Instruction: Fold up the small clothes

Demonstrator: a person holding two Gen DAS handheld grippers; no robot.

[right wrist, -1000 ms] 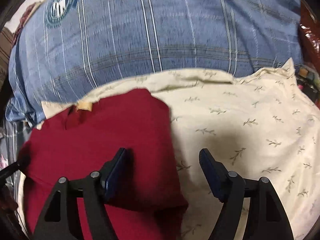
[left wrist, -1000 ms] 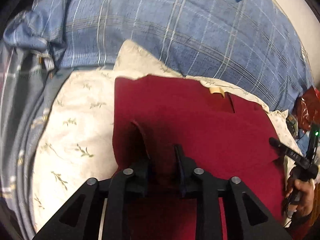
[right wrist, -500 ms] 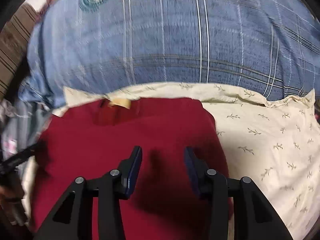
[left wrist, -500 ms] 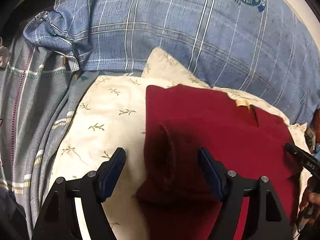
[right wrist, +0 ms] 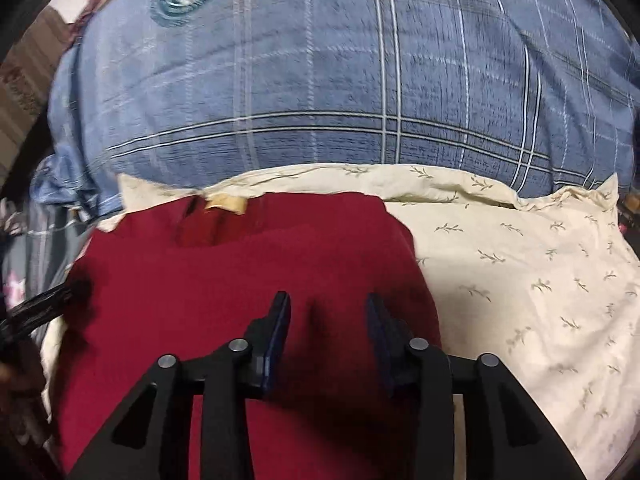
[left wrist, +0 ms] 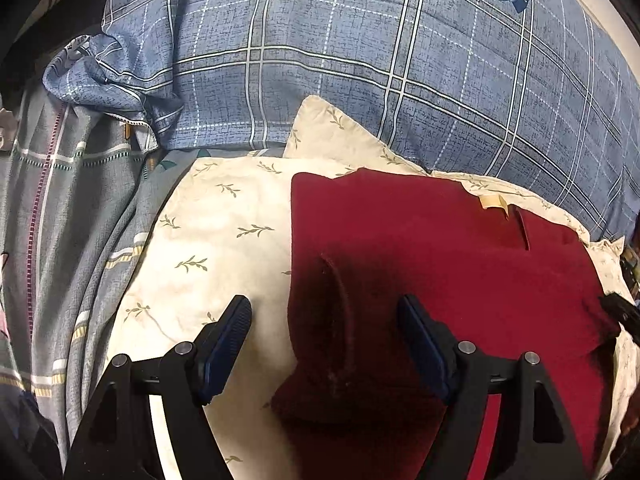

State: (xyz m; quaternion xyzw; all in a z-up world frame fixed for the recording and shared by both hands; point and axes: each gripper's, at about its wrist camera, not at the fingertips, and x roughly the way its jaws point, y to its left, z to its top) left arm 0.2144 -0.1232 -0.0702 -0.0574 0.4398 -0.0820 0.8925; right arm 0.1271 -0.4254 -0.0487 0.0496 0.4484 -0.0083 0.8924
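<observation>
A dark red garment (left wrist: pixel 440 260) (right wrist: pixel 240 280) lies flat on a cream leaf-print pillow (left wrist: pixel 208 240) (right wrist: pixel 520 260), its tan neck label (left wrist: pixel 494 202) (right wrist: pixel 226 202) at the far edge. My left gripper (left wrist: pixel 324 308) stands wide open over the garment's left edge, where a folded-in flap forms a raised ridge between the fingers, untouched by the pads. My right gripper (right wrist: pixel 328 304) hovers over the garment's right half with its jaws narrowed but apart; the cloth lies below them and is not pinched. Each gripper's tip shows at the edge of the other's view.
A large blue plaid pillow (left wrist: pixel 360 60) (right wrist: pixel 320 80) rises right behind the cream one. Grey plaid bedding (left wrist: pixel 60 220) slopes away on the left. Bare cream pillow shows to the right of the garment in the right wrist view.
My left gripper opened and let go of the red fold, which now lies on the garment. My right gripper shifted left from the garment's right edge to above it, and its jaws narrowed.
</observation>
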